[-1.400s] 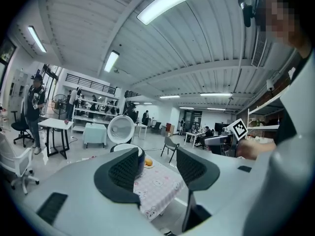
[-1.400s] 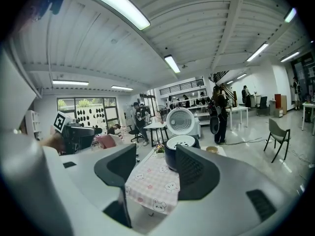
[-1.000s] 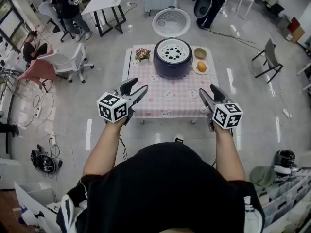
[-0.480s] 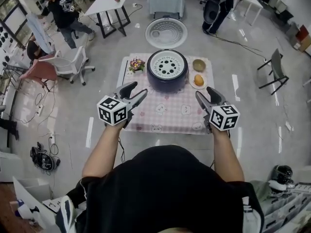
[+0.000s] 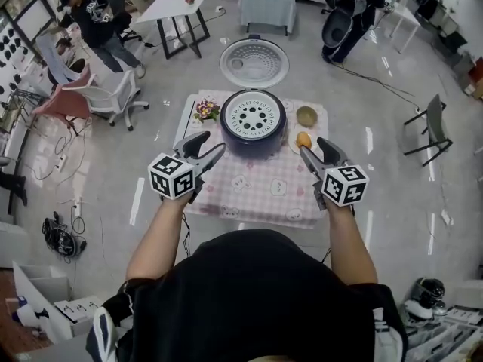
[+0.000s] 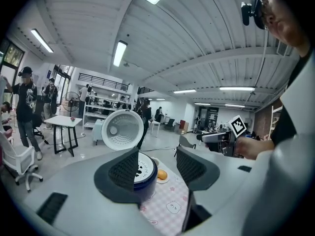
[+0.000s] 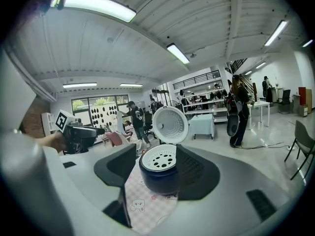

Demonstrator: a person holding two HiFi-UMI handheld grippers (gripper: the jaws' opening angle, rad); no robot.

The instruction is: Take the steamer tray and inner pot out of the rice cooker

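A dark blue rice cooker stands at the far side of a small table with a pink checked cloth. Its round lid is tipped back open. A white steamer tray with holes sits in its top; the inner pot beneath is hidden. My left gripper hangs over the table's near left corner, open and empty. On the other side my right gripper is over the table's right edge, also open and empty. Both point at the cooker from a short way off. The tray shows between the left jaws.
A plate with an orange round food and a small bowl sit right of the cooker, a flower pot left of it. People, white tables, office chairs and a grey chair stand around on the floor.
Both grippers have come forward toward the table and now hang over its near edge. The cooker looks closer and larger. Jaws unchanged.
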